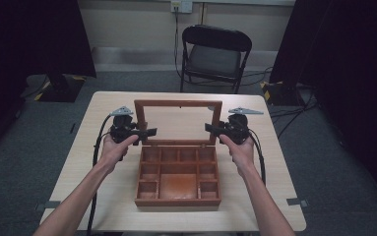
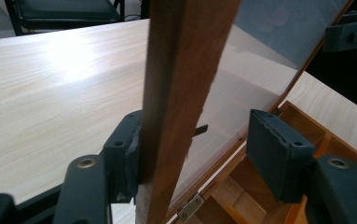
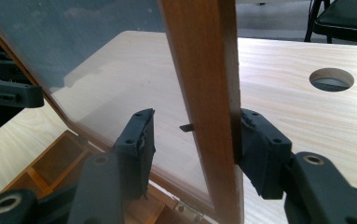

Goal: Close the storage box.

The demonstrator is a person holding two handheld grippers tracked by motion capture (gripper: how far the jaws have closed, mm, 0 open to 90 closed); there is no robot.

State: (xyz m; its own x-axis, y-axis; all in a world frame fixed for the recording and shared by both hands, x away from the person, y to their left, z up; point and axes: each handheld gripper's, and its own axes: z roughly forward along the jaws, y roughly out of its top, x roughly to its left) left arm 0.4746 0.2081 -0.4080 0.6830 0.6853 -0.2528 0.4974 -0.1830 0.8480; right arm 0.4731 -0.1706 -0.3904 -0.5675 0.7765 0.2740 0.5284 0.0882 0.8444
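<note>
Lid [image 1: 178, 104] of the box [image 1: 177, 176] stands raised, its side rails sitting between the jaws of both tongs. The left gripper [image 1: 146, 132] straddles the left rail [image 2: 181, 93]: the outer pad touches the wood, while the inner pad stands off it, over the glass pane [image 2: 260, 60]. The right gripper [image 1: 211, 129] straddles the right rail [image 3: 209, 102] likewise, with its outer pad against the wood and its inner pad apart from it, so neither pair is clamped. Below the jaws lies the open box with its compartments, hinged to the lid, on the table [image 1: 102, 142].
</note>
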